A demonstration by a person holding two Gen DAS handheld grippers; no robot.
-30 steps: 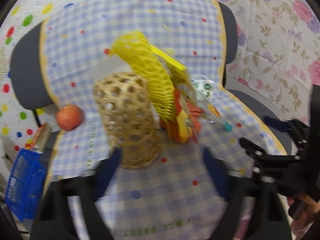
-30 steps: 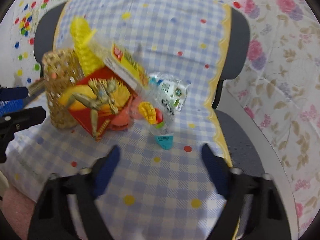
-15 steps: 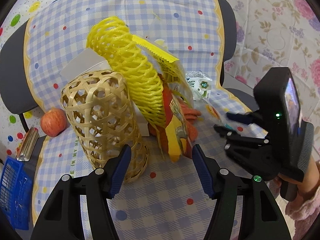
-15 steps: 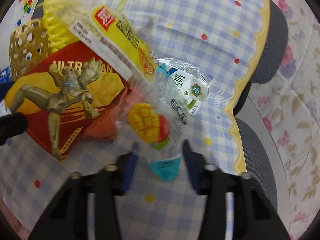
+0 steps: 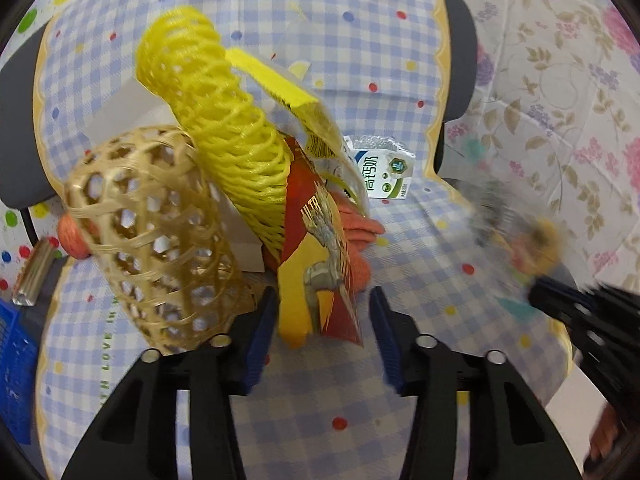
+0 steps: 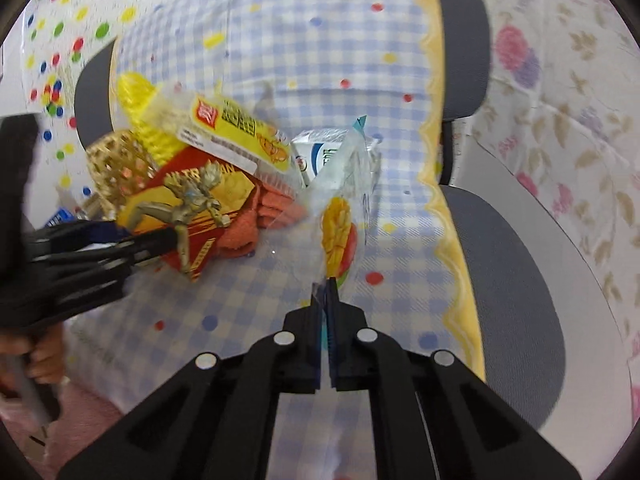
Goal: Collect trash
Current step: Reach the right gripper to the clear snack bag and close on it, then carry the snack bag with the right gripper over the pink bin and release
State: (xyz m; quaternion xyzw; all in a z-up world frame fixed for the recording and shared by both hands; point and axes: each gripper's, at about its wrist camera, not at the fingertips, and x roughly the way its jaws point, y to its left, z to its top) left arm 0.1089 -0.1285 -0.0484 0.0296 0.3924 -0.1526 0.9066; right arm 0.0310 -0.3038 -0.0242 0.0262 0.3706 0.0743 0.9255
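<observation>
A pile of trash lies on the checked cloth: a red snack bag (image 5: 320, 264) (image 6: 188, 208), a yellow foam net (image 5: 224, 132), a yellow-labelled clear bag (image 6: 240, 136) and a milk carton (image 5: 384, 172). My left gripper (image 5: 322, 320) is open, its fingers either side of the red snack bag's lower corner. My right gripper (image 6: 325, 292) is shut on a clear mango wrapper (image 6: 340, 216) and holds it lifted off the cloth; it shows blurred in the left wrist view (image 5: 516, 236).
A woven bamboo basket (image 5: 156, 236) lies on its side left of the pile, with an apple (image 5: 72, 236) behind it. An orange cloth (image 6: 256, 220) lies under the bags. A blue crate (image 5: 16, 364) stands at far left. Grey chair cushion (image 6: 516, 288) at right.
My right gripper closed on the mango wrapper and lifted it up and back. My left gripper moved in closer, bringing its fingers around the red snack bag's corner.
</observation>
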